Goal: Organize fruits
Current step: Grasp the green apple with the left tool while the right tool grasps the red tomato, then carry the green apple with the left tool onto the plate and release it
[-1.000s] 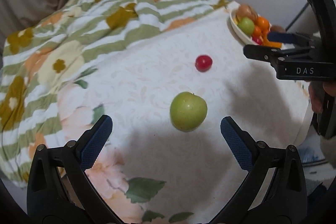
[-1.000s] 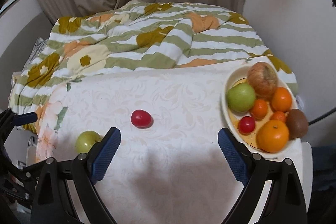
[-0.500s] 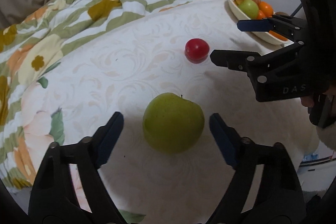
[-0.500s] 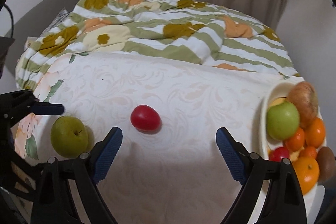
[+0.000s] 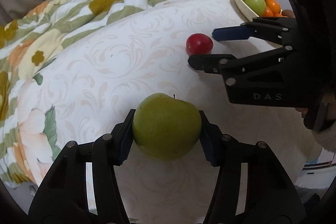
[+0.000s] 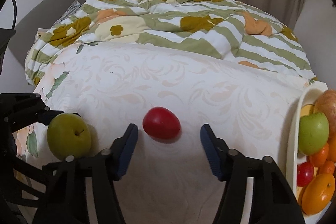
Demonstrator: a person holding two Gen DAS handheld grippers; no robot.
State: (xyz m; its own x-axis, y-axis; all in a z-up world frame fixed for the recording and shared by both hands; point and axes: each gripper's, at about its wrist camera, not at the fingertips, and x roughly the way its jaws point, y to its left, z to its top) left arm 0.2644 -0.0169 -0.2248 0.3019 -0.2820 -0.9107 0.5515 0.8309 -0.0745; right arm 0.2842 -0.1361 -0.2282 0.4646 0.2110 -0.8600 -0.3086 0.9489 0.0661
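A green apple (image 5: 166,127) lies on the white patterned cloth (image 5: 117,68). My left gripper (image 5: 167,117) points steeply down at it, and its closing jaws have both blue pads pressed against the apple's sides. To its right lies a small red fruit (image 6: 161,127). My right gripper (image 6: 169,129) straddles this fruit; its jaws are closing, but a gap remains on each side and the pads do not touch it. The left wrist view shows the red fruit (image 5: 199,44) between the right gripper's fingers (image 5: 231,34). The green apple (image 6: 68,139) also appears at the lower left of the right wrist view.
A cream bowl (image 6: 294,129) at the cloth's right edge holds a green apple (image 6: 313,133), oranges (image 6: 319,194), a red fruit and others. A rumpled striped floral quilt (image 6: 168,20) lies behind the cloth. Curtains hang at the back.
Both grippers came down towards the cloth and their jaws narrowed. The left jaws closed onto the green apple. The right jaws drew in around the red fruit.
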